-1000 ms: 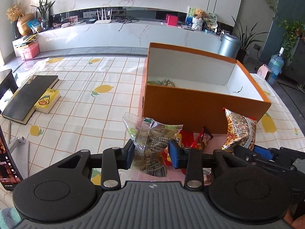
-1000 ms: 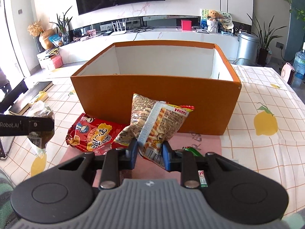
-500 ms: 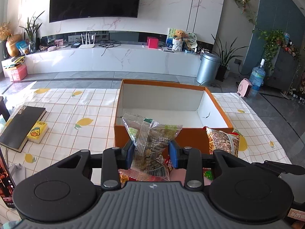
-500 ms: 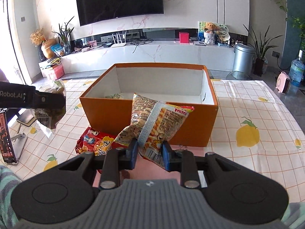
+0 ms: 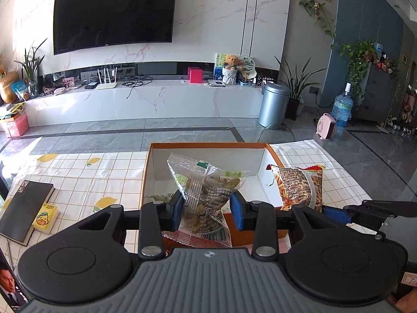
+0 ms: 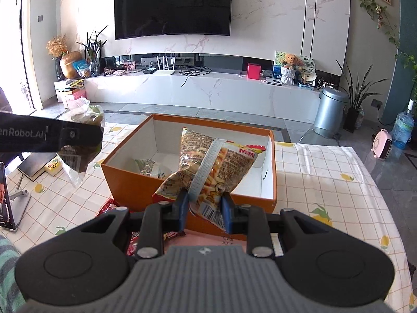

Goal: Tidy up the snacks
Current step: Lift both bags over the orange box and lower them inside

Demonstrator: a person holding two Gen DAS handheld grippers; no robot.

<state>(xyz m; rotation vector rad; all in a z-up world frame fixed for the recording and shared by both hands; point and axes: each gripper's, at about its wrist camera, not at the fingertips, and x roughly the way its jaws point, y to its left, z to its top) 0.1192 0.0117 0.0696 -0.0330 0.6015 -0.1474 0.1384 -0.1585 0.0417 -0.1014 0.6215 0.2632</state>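
Observation:
My left gripper (image 5: 207, 212) is shut on a clear bag of brown snacks (image 5: 208, 191) and holds it in the air in front of the near wall of the orange box (image 5: 208, 146). My right gripper (image 6: 203, 212) is shut on a yellow Mimi snack bag (image 6: 208, 167), also raised before the orange box (image 6: 125, 180). The Mimi bag shows at the right of the left wrist view (image 5: 299, 187); the clear bag shows at the left of the right wrist view (image 6: 78, 140). A small snack pack (image 6: 151, 167) lies inside the box. Red snack packs (image 6: 109, 206) lie on the table by the box.
A black notebook (image 5: 24, 206) and a yellow duck card pack (image 5: 45, 217) lie at the table's left. A phone on a stand (image 6: 6, 198) stands at the left edge. The table has a lemon-print cloth (image 6: 325, 177).
Both grippers have risen with their bags, from table level beside the box to above its near wall, so the box interior now shows.

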